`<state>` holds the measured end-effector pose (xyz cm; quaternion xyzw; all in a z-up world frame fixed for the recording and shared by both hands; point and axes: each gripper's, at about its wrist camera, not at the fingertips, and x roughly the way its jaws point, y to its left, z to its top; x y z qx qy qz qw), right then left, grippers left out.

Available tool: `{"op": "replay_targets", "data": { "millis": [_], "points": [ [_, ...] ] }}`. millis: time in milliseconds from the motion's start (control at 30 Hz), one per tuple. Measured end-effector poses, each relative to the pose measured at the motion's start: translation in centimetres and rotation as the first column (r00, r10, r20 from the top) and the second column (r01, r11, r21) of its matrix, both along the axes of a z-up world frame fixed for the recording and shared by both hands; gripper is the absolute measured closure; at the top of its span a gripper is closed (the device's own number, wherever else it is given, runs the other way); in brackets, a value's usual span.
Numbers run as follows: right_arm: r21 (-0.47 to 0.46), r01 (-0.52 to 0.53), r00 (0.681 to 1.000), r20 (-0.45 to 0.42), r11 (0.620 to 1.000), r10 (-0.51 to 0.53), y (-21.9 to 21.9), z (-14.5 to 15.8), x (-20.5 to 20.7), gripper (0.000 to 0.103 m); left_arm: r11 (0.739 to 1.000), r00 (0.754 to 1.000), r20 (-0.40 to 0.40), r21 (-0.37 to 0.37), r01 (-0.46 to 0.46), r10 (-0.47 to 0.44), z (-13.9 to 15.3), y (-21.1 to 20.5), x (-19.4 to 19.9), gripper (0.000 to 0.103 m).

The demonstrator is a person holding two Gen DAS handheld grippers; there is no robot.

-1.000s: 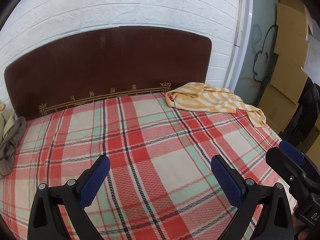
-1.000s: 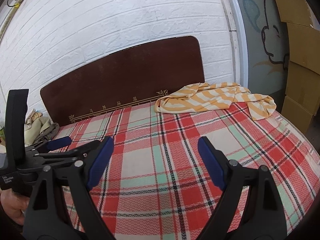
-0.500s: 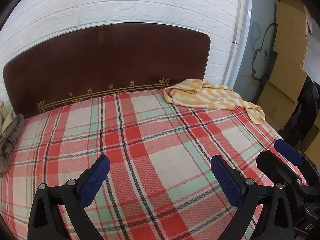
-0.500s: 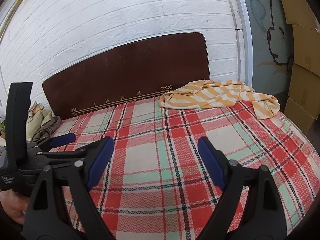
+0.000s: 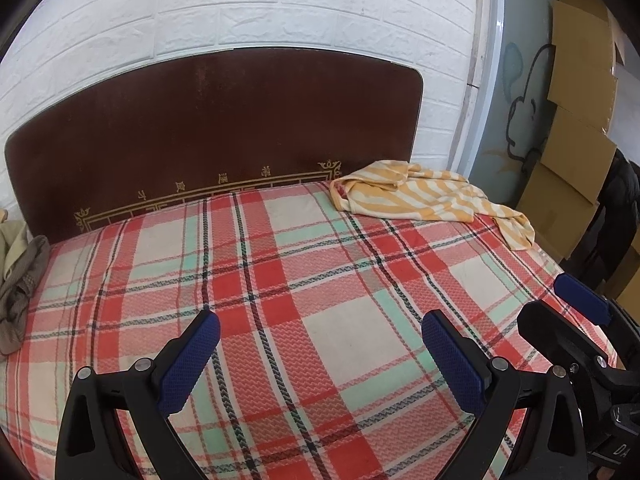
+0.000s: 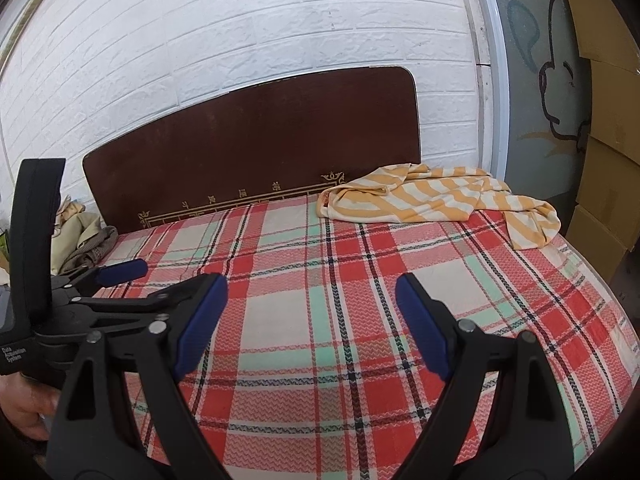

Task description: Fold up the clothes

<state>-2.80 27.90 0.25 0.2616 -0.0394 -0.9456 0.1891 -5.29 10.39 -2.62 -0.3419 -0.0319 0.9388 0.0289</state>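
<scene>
A yellow-and-white striped garment lies crumpled at the far right corner of the bed, by the headboard; it also shows in the right wrist view. My left gripper is open and empty, over the near middle of the plaid bed cover. My right gripper is open and empty, also over the near part of the cover. Each gripper shows at the edge of the other's view: the right one, the left one. Both are far from the garment.
A dark brown headboard stands against a white brick wall. Beige and grey-brown clothes lie heaped at the bed's left edge, also visible in the right wrist view. Cardboard boxes stand to the right of the bed.
Both grippers have tilted up and drawn back a little; the bed and garment sit lower in view. Both stay open and empty. The garment has not moved.
</scene>
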Motion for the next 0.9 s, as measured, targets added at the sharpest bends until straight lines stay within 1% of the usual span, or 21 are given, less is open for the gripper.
{"op": "replay_targets", "data": {
  "millis": [200, 333, 433, 533, 600, 767, 833, 900],
  "points": [
    [0.036, -0.019, 1.0, -0.013, 0.999, 0.019, -0.1, 0.5, -0.9, 0.016, 1.0, 1.0, 0.012, -0.002, 0.011, -0.011, -0.3, 0.2, -0.6, 0.0],
    [0.116, -0.047, 0.999, -0.018, 0.992, 0.05, -0.7, 0.3, -3.4, 0.016, 1.0, 1.0, 0.017, -0.02, 0.01, -0.009, -0.4, -0.1, -1.6, 0.0],
    [0.187, -0.055, 0.998, -0.008, 0.981, 0.057, -1.1, -0.3, -6.3, 0.016, 1.0, 1.0, 0.027, -0.031, -0.003, 0.004, -0.6, -0.9, -2.8, 0.0],
    [0.234, -0.062, 0.998, 0.045, 0.97, 0.053, -1.1, -1.8, -10.6, 0.016, 0.999, 0.999, 0.044, -0.037, -0.018, 0.02, -0.8, -1.6, -4.2, 0.0],
    [0.244, -0.075, 0.994, 0.101, 0.967, 0.051, -1.2, -2.8, -13.5, 0.016, 0.998, 0.999, 0.04, -0.046, -0.032, 0.034, -0.8, -2.0, -4.9, 0.0],
    [0.297, -0.088, 0.981, 0.19, 0.951, 0.032, -2.2, -5.9, -20.3, 0.016, 0.998, 0.998, 0.045, -0.036, -0.048, 0.049, -1.2, -2.8, -6.1, 0.0],
    [0.314, -0.077, 0.977, 0.215, 0.946, 0.008, -2.4, -7.0, -22.4, 0.016, 0.998, 0.997, 0.05, -0.036, -0.05, 0.052, -1.6, -2.9, -6.5, 0.0],
    [0.346, -0.092, 0.974, 0.228, 0.934, 0.011, -3.0, -7.9, -24.2, 0.016, 0.998, 0.996, 0.063, -0.032, -0.055, 0.056, -2.0, -3.2, -6.8, 0.0]
  ]
}}
